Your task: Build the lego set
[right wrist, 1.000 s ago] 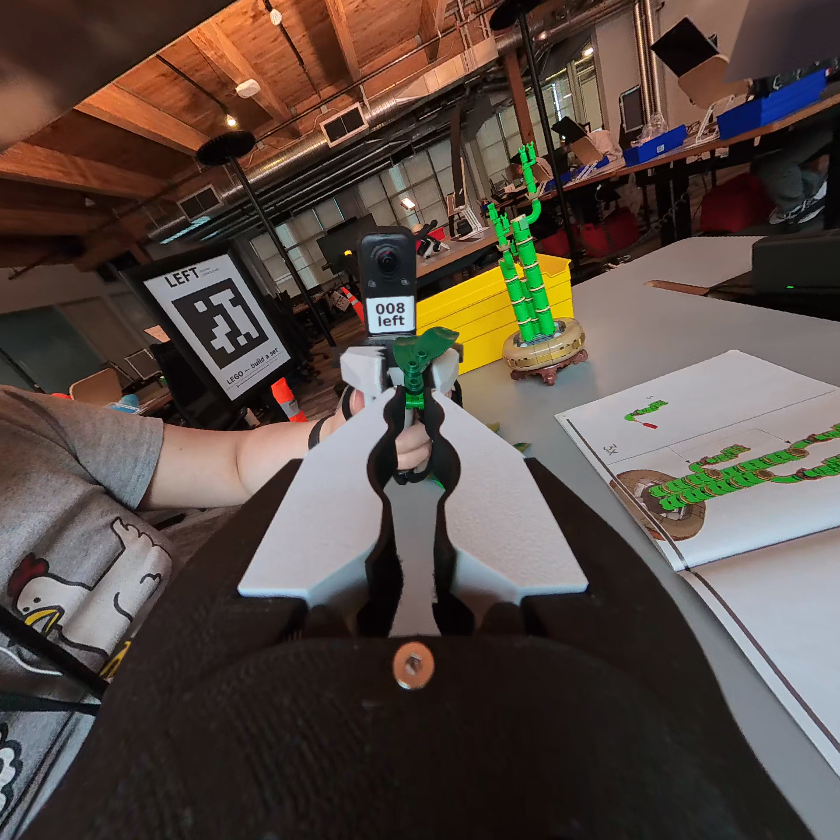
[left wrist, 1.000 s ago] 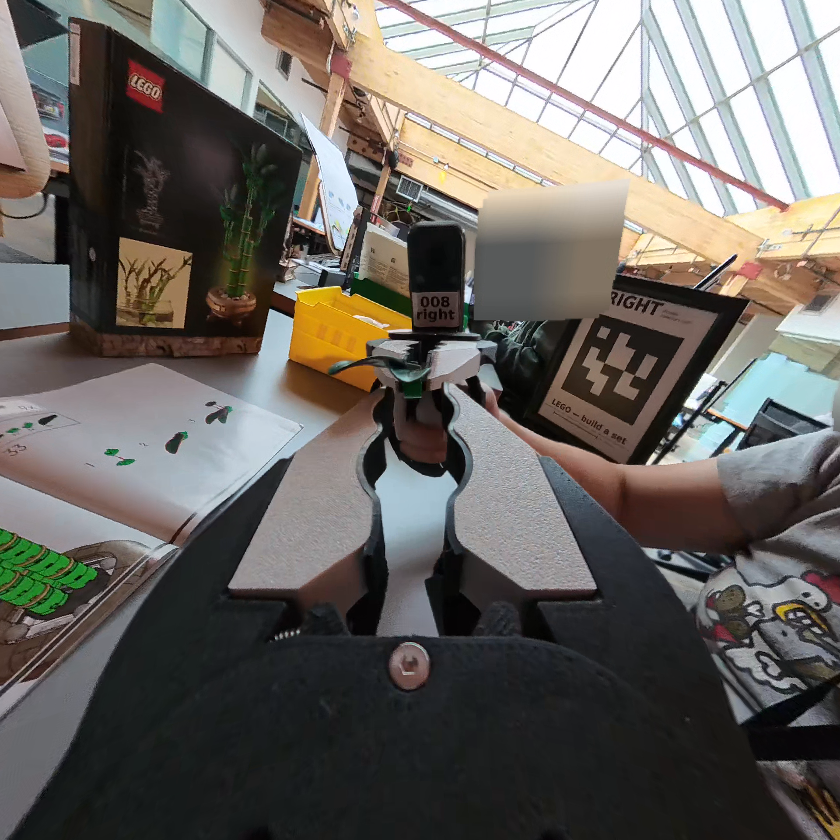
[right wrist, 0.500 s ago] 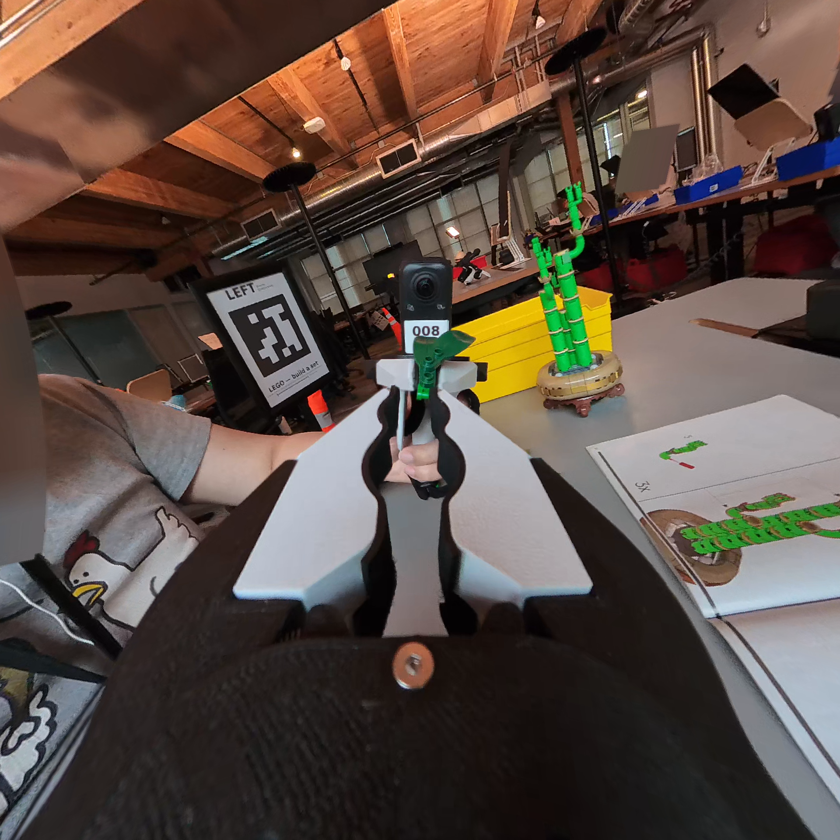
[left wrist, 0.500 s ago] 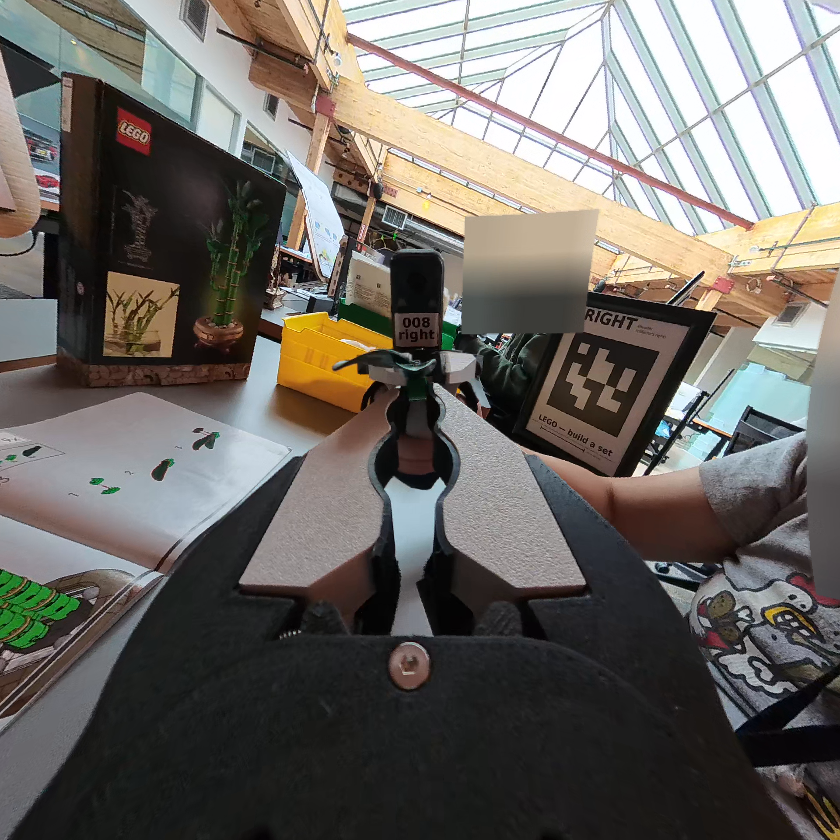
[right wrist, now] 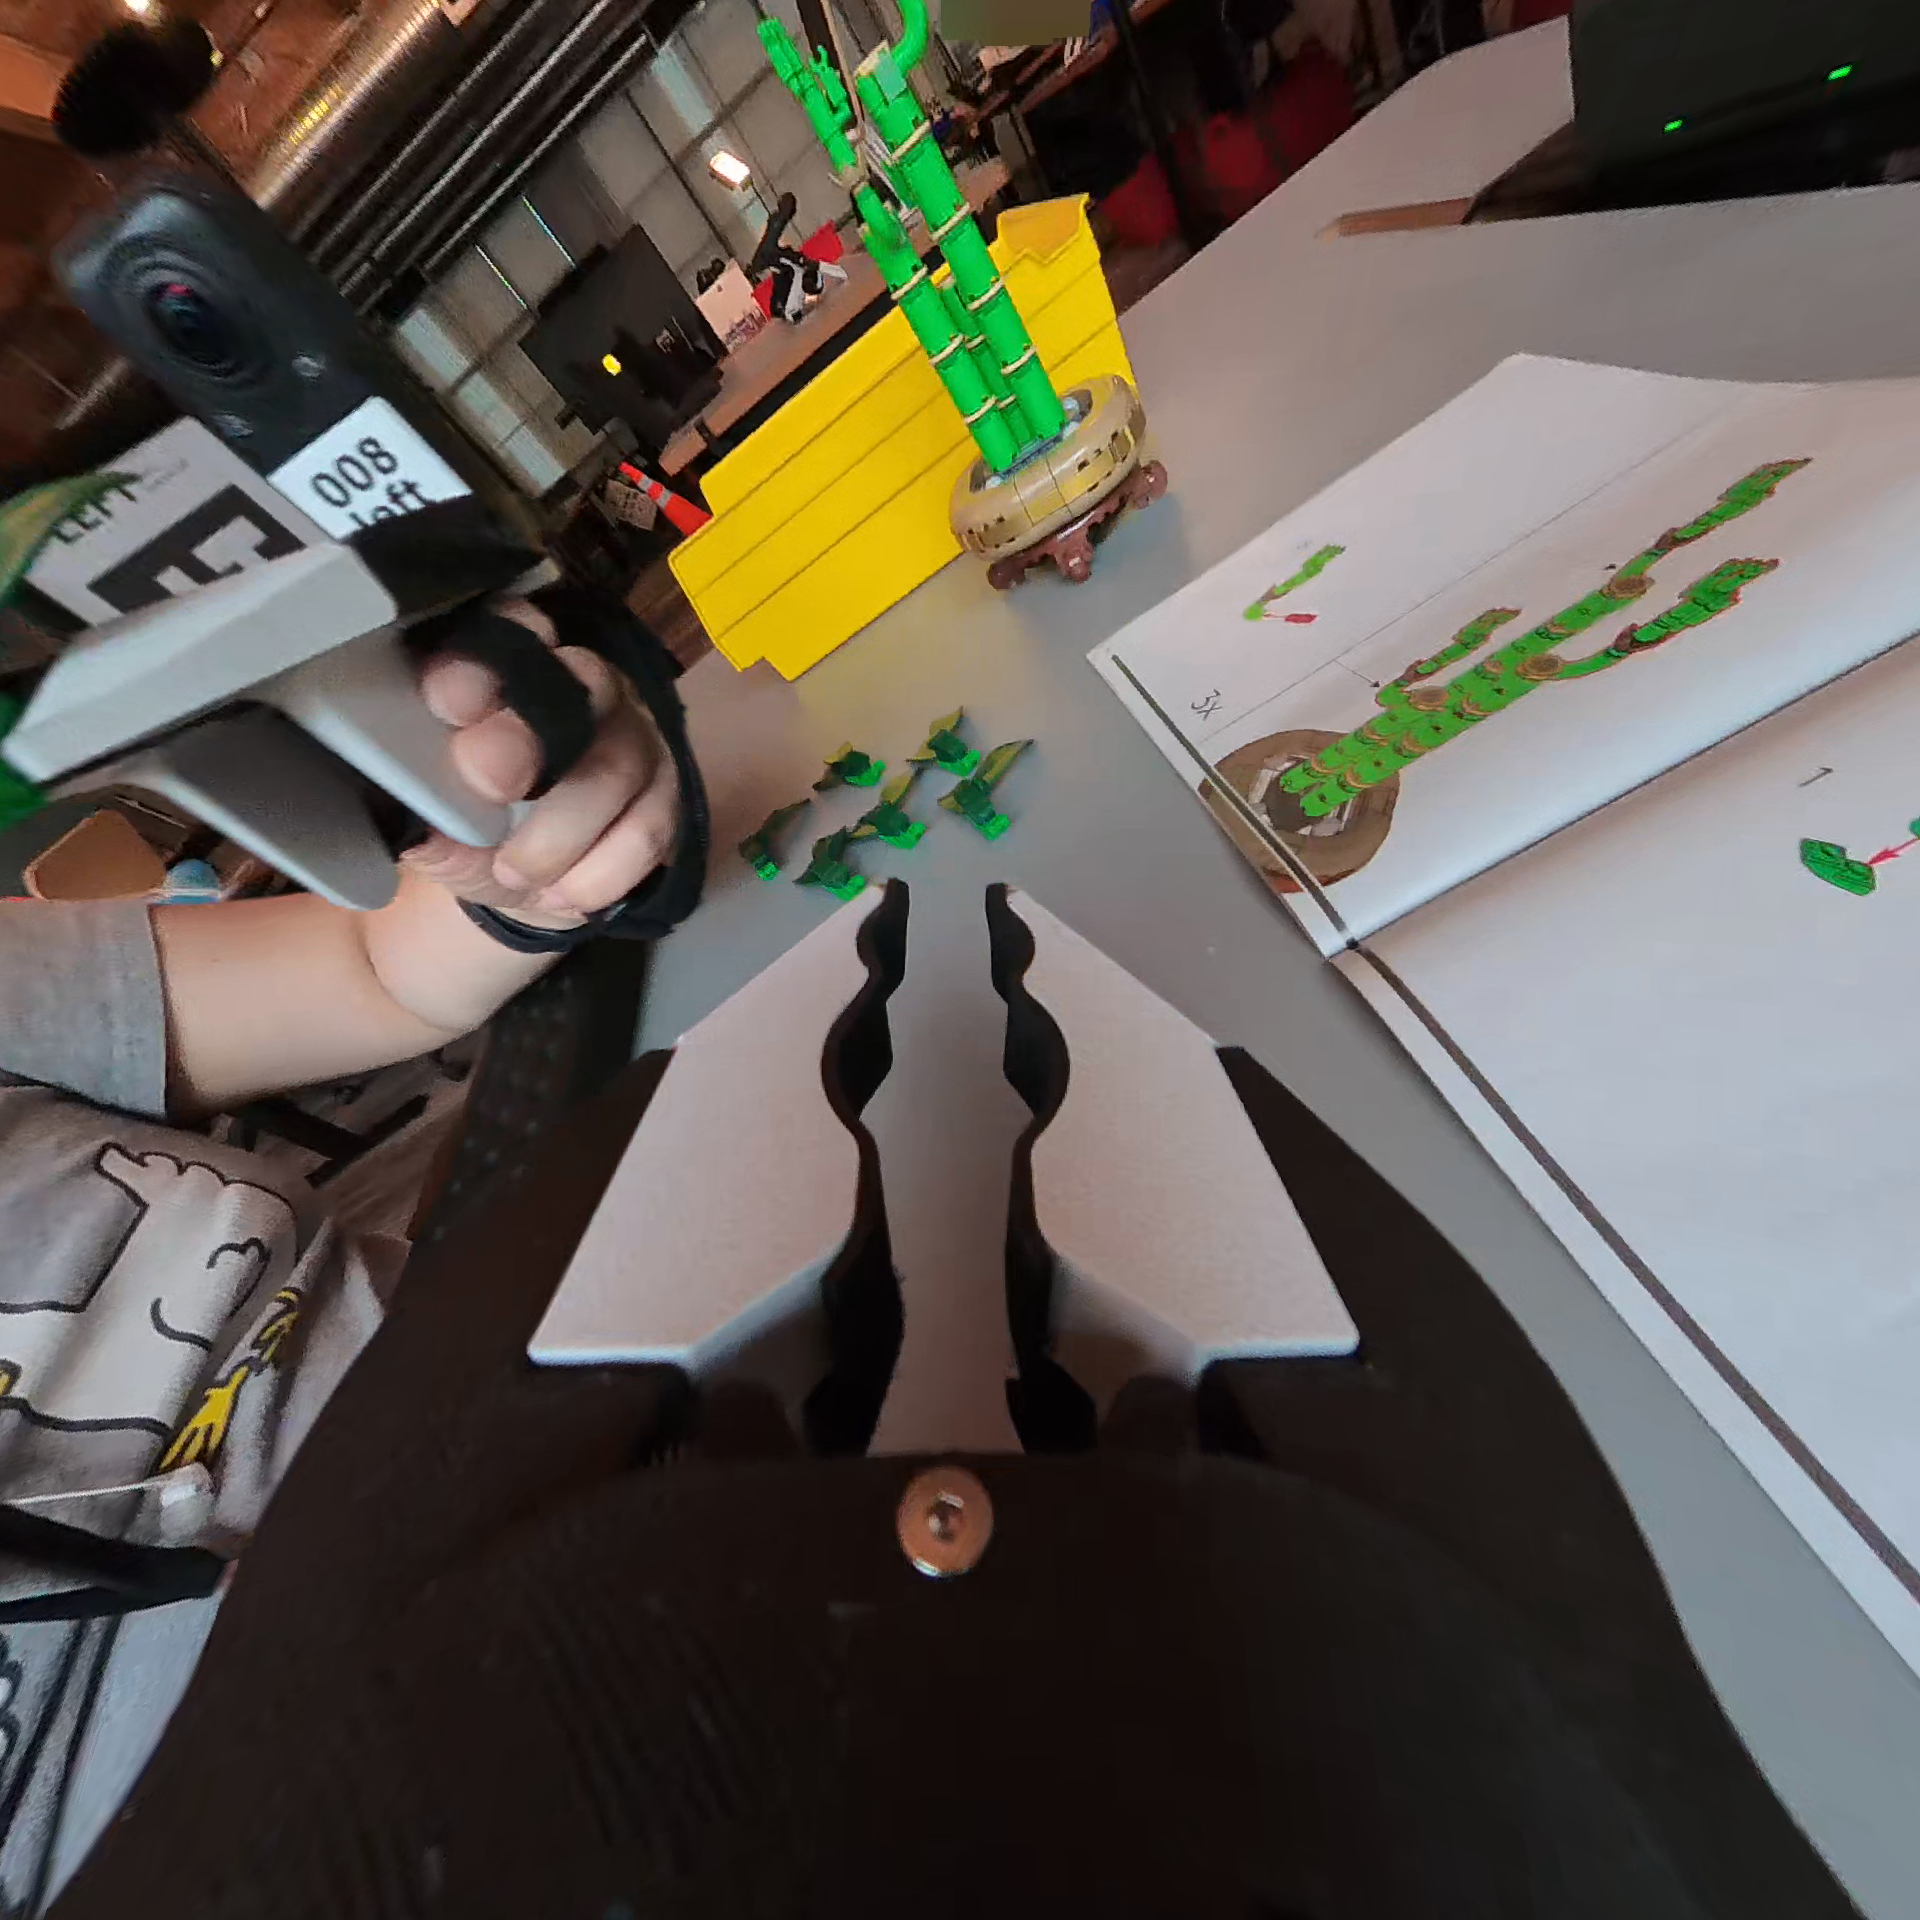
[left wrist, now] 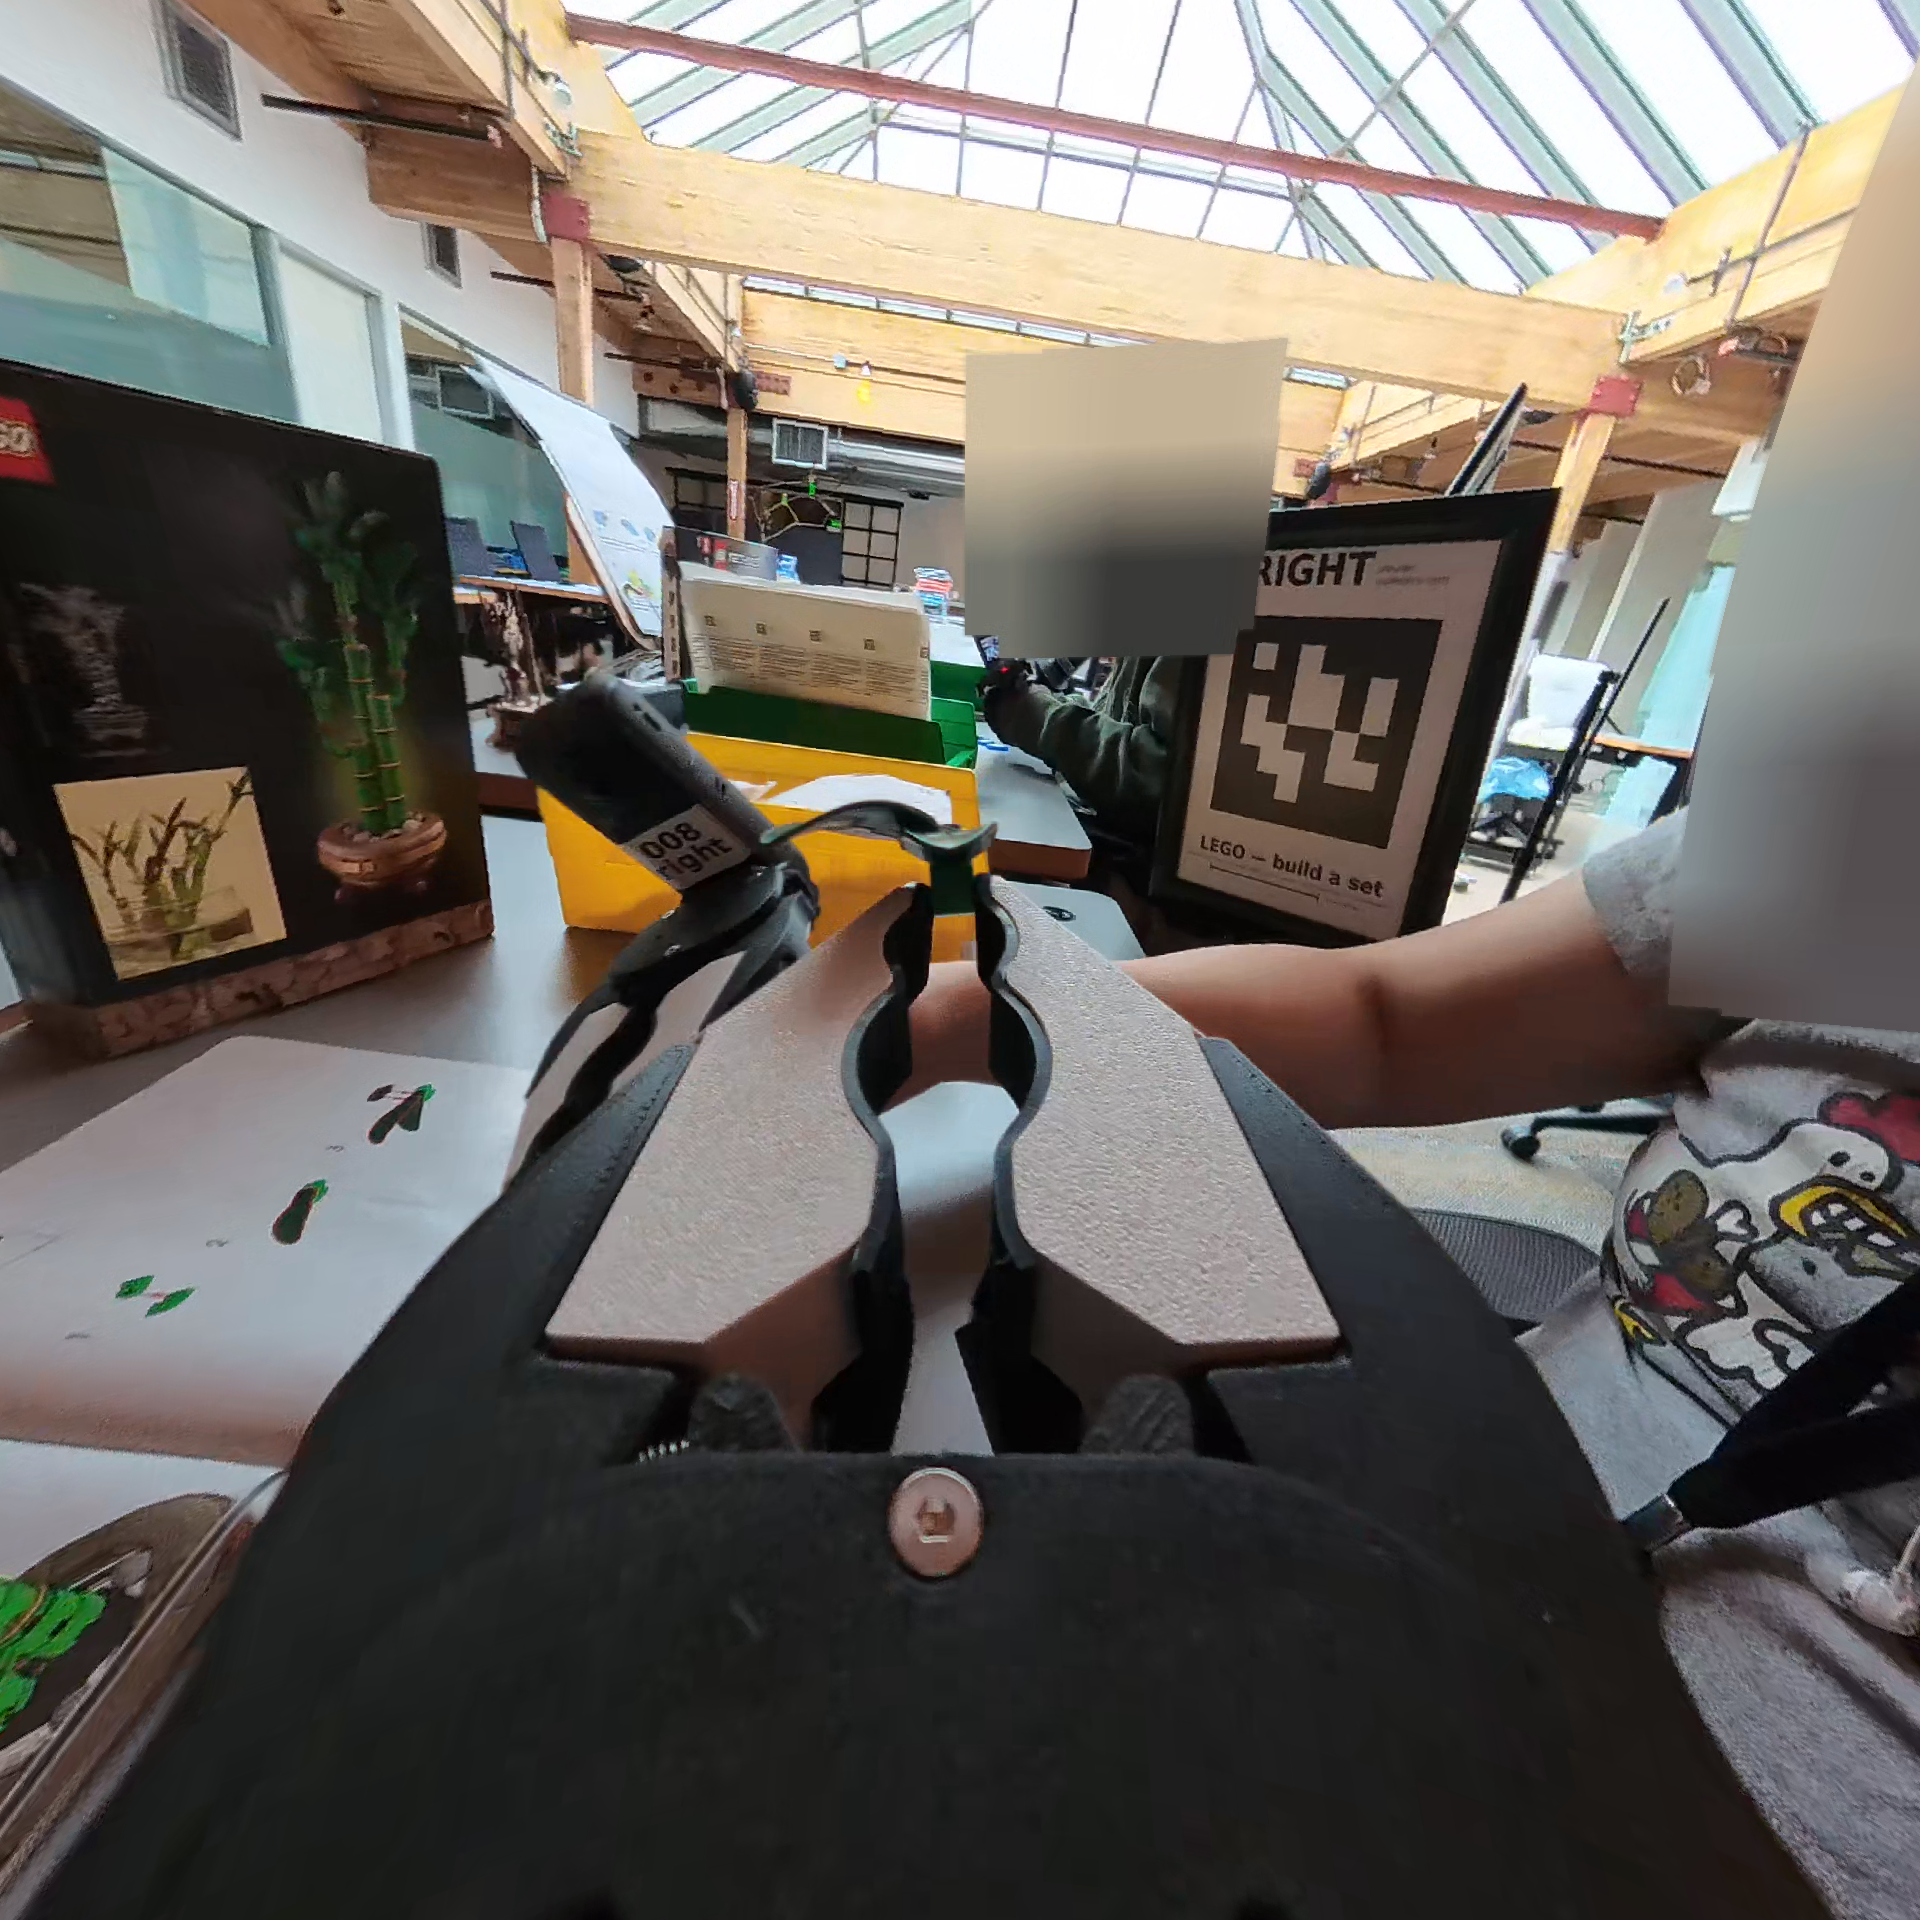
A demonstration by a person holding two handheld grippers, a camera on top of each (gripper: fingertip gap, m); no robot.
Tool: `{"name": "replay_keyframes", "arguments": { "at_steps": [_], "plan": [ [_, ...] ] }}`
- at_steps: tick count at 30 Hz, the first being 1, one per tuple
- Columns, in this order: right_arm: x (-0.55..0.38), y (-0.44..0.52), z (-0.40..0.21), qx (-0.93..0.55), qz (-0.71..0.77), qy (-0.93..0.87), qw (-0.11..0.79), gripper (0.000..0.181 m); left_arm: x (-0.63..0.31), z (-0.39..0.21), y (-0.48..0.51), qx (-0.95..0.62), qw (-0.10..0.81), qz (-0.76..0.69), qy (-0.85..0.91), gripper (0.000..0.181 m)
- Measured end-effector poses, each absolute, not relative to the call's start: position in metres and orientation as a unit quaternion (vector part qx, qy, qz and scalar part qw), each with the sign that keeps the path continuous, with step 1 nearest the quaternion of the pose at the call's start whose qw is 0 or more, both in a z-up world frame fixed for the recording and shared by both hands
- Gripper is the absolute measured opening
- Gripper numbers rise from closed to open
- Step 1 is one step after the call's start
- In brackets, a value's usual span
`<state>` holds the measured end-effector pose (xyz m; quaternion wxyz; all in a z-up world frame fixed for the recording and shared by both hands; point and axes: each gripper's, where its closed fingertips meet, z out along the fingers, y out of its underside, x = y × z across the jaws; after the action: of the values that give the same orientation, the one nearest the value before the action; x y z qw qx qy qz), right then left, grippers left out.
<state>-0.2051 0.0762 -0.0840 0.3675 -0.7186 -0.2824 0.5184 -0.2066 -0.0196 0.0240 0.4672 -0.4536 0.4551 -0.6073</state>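
Observation:
My left gripper (left wrist: 951, 904) is shut on a small dark green leaf piece (left wrist: 948, 871), held up in the air at its tips. My right gripper (right wrist: 945, 896) is open and empty, tilted down over the grey table (right wrist: 1091, 935). Several loose green leaf pieces (right wrist: 883, 805) lie on the table just beyond its tips. The green bamboo model (right wrist: 956, 291) stands in its tan pot (right wrist: 1049, 483) farther back. In the left wrist view the right gripper's black camera (left wrist: 613, 769) leans off to the left of the held leaf.
An open instruction booklet (right wrist: 1558, 748) lies to the right and also shows in the left wrist view (left wrist: 260, 1195). A yellow bin (right wrist: 862, 520) stands behind the loose leaves. The set's dark box (left wrist: 239, 727) and a framed marker sign (left wrist: 1340, 727) stand at the back. A person's arm (left wrist: 1351, 1029) crosses on the right. Tip to tip, the grippers are about 15 cm apart. It is some 30 cm from my right tips to the green bamboo model (right wrist: 956, 291).
Both grippers met at the leaf piece earlier. The right gripper has let go, opened and swung down toward the table; the left gripper keeps the leaf.

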Motion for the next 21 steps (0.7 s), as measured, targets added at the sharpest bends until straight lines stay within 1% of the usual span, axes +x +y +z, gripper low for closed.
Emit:
{"name": "replay_keyframes", "arguments": {
  "at_steps": [5, 9, 12, 14, 16, 19, 21],
  "plan": [
    [-0.206, 0.068, -0.078, -0.702, 0.514, -0.319, 0.375, 0.016, -0.199, 0.015, -0.028, -0.451, 0.474, -0.578, 0.488, 0.006],
    [-0.205, 0.069, -0.085, -0.714, 0.474, -0.344, 0.384, 0.015, -0.203, 0.016, -0.022, -0.455, 0.481, -0.577, 0.478, 0.006],
    [-0.196, 0.075, -0.088, -0.73, 0.434, -0.351, 0.394, 0.015, -0.219, 0.031, -0.002, -0.461, 0.533, -0.542, 0.458, 0.006],
    [-0.179, 0.085, -0.087, -0.744, 0.389, -0.351, 0.416, 0.014, -0.242, 0.049, 0.02, -0.466, 0.593, -0.508, 0.416, 0.006],
    [-0.155, 0.096, -0.082, -0.755, 0.333, -0.348, 0.445, 0.013, -0.268, 0.063, 0.04, -0.47, 0.63, -0.497, 0.368, 0.006],
    [-0.111, 0.113, -0.081, -0.771, 0.253, -0.335, 0.479, 0.012, -0.294, 0.068, 0.065, -0.485, 0.637, -0.514, 0.307, 0.005],
    [-0.082, 0.121, -0.089, -0.791, 0.208, -0.318, 0.48, 0.011, -0.303, 0.069, 0.074, -0.486, 0.626, -0.545, 0.273, 0.005]
  ]
}}
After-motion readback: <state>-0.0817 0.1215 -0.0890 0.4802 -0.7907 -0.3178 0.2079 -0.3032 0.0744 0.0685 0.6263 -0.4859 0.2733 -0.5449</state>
